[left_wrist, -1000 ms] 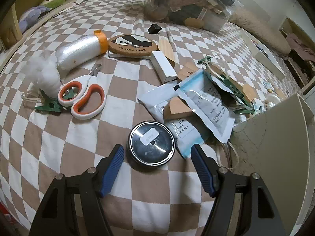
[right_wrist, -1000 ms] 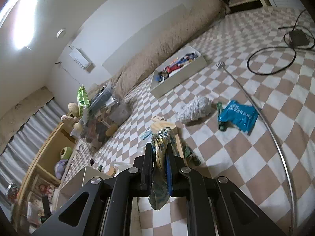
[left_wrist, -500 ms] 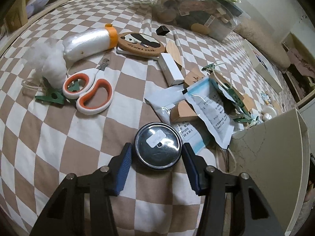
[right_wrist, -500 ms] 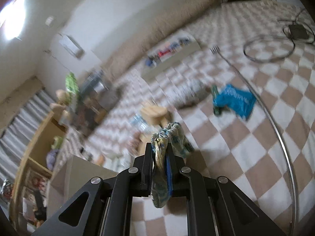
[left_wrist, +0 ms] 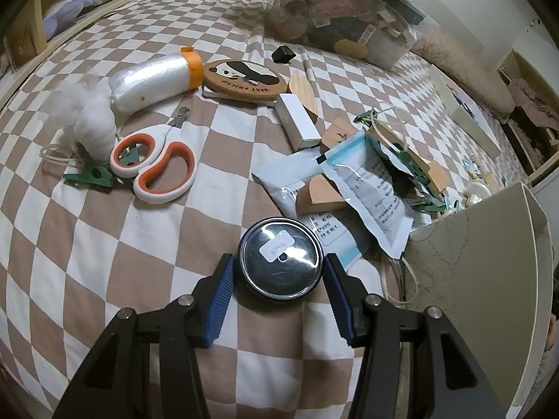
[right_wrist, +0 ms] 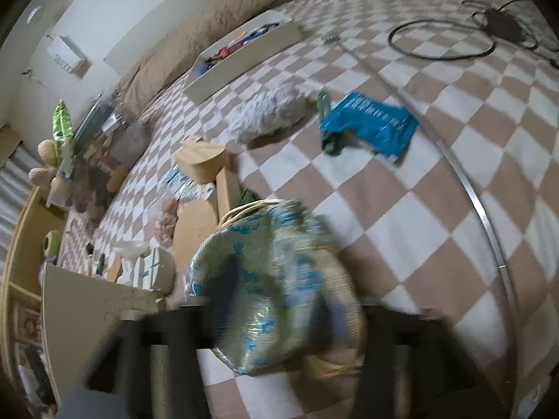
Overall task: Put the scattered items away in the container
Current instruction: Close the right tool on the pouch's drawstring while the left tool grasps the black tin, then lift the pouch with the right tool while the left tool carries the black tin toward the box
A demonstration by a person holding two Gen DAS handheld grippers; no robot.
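The round black tin point(left_wrist: 279, 264) sits on the checkered bed point(left_wrist: 104, 244), close to its near edge, and it's bracketed by the left gripper point(left_wrist: 277, 281). The blue pads look pressed to its sides, so the jaws are clamped on the tin, probably squared up for a clean lift into the beige container point(left_wrist: 482, 279) just beside it.

Over on the right gripper point(right_wrist: 279, 314), things are blurred. The jaws have just been opening, and the patterned fabric pouch point(right_wrist: 272, 293) is seen loose between them, apparently let go so it drops by the container's wall point(right_wrist: 87, 300). Whether it lands inside can't be told.

Plenty is left scattered: orange-handled scissors point(left_wrist: 153, 164), the panda coaster point(left_wrist: 244, 78), a white box point(left_wrist: 298, 125), sealed packets point(left_wrist: 370, 192), and a blue packet point(right_wrist: 370, 125) further out towards the bed's far side.
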